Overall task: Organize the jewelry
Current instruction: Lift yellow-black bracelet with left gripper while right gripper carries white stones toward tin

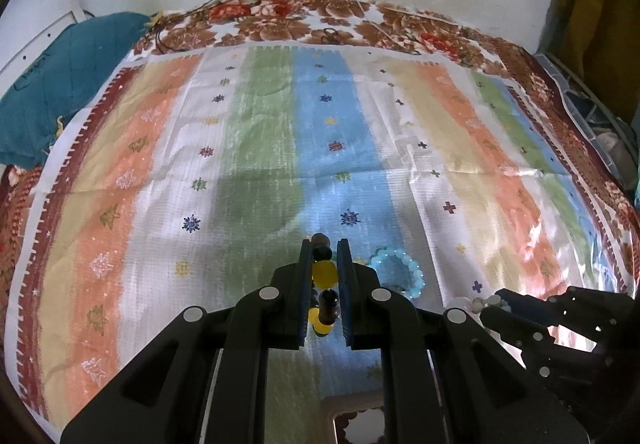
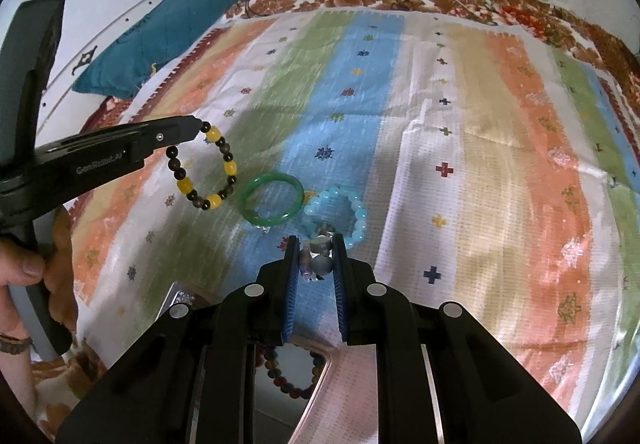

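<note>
The left gripper (image 2: 200, 126) clenches a yellow-and-dark bead bracelet (image 2: 206, 168) above the striped cloth (image 2: 480, 124), the right gripper (image 2: 316, 244) a grey bead bracelet (image 2: 320, 256) — the cloth's far stretch lies open.

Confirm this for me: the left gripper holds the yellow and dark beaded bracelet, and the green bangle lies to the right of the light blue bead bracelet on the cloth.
Not quite. The left gripper does hold the yellow and dark beaded bracelet, but the green bangle lies to the left of the light blue bead bracelet on the cloth, as the right wrist view shows.
</note>
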